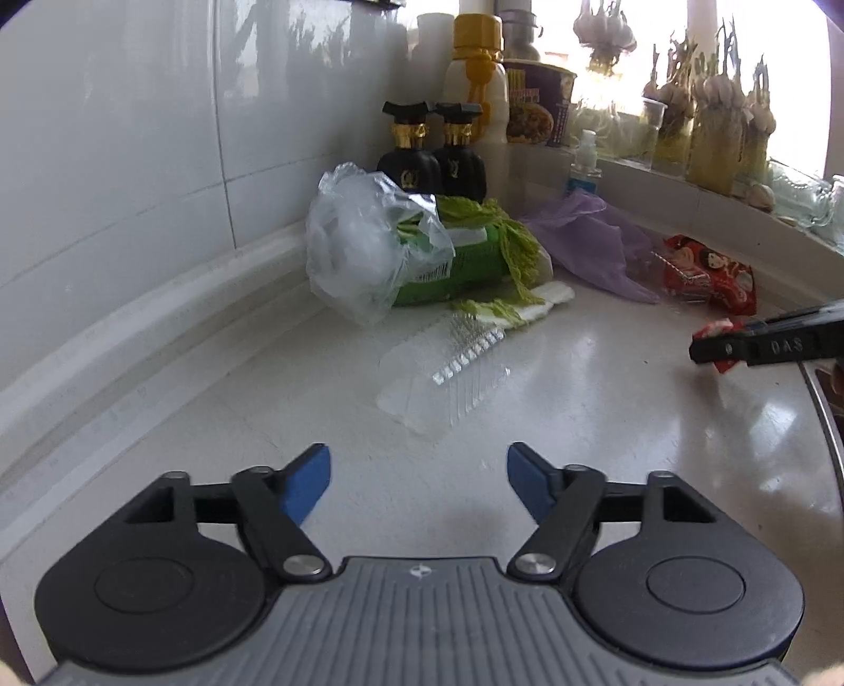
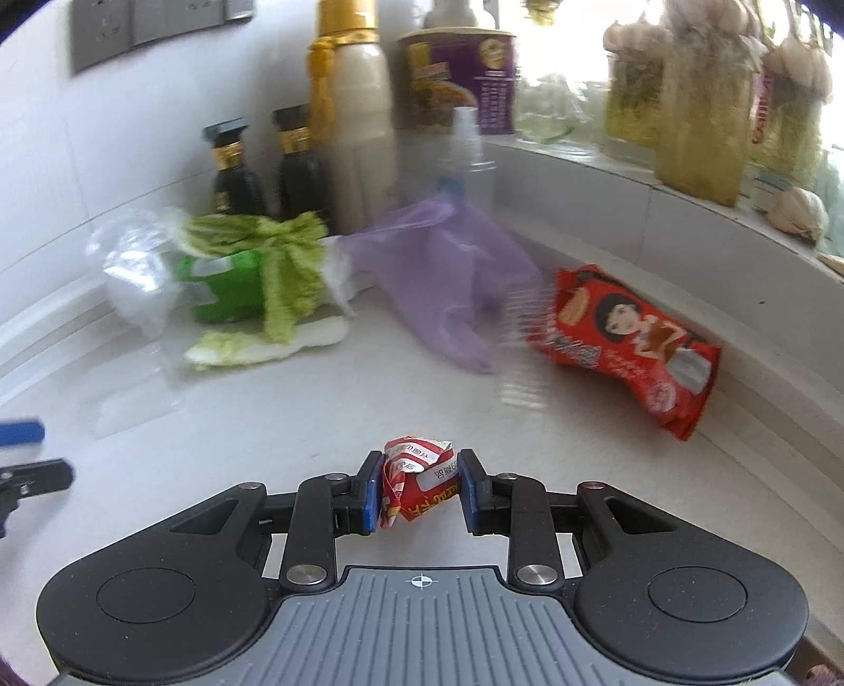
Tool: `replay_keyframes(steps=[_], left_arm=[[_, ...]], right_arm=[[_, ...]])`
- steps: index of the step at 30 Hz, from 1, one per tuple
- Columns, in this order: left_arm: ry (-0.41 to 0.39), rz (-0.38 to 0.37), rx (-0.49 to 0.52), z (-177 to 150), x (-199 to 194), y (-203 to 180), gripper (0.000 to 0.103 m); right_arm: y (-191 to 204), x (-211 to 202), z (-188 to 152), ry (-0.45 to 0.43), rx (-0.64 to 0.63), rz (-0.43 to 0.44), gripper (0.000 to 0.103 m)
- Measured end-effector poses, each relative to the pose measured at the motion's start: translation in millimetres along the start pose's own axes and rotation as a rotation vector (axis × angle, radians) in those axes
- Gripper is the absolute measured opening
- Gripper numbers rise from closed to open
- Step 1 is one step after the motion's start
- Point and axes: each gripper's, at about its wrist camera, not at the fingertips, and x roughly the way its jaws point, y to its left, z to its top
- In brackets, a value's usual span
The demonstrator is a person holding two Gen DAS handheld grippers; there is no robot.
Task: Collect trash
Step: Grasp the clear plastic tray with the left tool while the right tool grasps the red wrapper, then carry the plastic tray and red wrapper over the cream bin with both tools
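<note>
Right gripper pinched a crumpled red wrapper between its blue pads, just above the white counter. Left gripper stood spread, nothing between its fingers. Ahead lay a clear plastic tray; further back, cabbage leaves, a purple bag and a red snack packet.

White tiled wall, pale countertop, bright window
</note>
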Motion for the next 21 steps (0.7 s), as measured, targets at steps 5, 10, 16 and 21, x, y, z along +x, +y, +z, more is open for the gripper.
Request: replay_keyframes(steps=[5, 10, 16, 21], left_arm=[[-0.036, -0.018, 0.087, 13, 15, -12, 0.081], [-0.035, -0.035, 0.141, 26, 37, -17, 0.070], [-0.019, -0.091, 0.095, 30, 41, -12, 0.042], [-0.009, -0.088, 0.076, 25, 31, -15, 0.040]], right_arm=[[14, -1, -2, 0.034, 0.014, 0.057, 0.027], [28, -6, -6, 0.054, 0.005, 0.096, 0.027], [37, -13, -11, 0.063, -0.035, 0.125, 0.028], [41, -15, -14, 0.071, -0.031, 0.147, 0.027]])
